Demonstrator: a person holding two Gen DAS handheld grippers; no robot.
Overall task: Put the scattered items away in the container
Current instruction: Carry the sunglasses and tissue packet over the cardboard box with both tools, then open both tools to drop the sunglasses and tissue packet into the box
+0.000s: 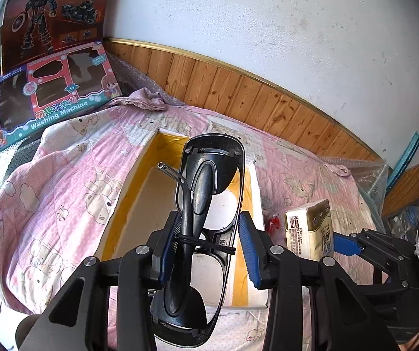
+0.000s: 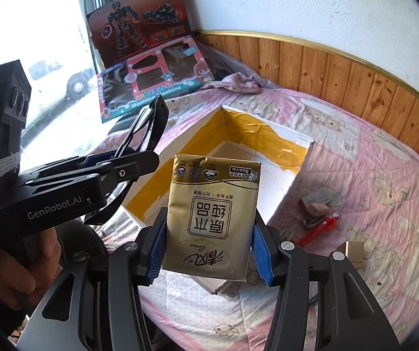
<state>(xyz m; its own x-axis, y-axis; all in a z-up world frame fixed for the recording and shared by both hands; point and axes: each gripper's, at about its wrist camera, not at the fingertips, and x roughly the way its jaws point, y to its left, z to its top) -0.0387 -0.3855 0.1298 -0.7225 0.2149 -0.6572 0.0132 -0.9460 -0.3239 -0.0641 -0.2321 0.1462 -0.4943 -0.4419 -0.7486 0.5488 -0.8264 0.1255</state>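
My left gripper [image 1: 209, 242] is shut on a pair of black sunglasses [image 1: 209, 175], folded, standing on end above the open white box [image 1: 139, 181] with yellow tape inside. In the right wrist view those sunglasses [image 2: 153, 122] stick up from the left gripper [image 2: 139, 161], which a hand holds left of the box [image 2: 268, 125]. My right gripper [image 2: 209, 251] is shut on a gold tissue pack [image 2: 212, 213], held upright just before the box's near corner. From the left wrist camera the tissue pack [image 1: 309, 231] and right gripper [image 1: 331, 244] are right of the box.
The box lies on a pink bear-print quilt [image 2: 370, 152]. Right of it lie a red-handled tool [image 2: 317, 229], a small grey block [image 2: 320, 200] and a small brown box [image 2: 354, 251]. Toy cartons [image 1: 54, 87] lean at the far corner by the wood-panelled wall [image 1: 238, 93].
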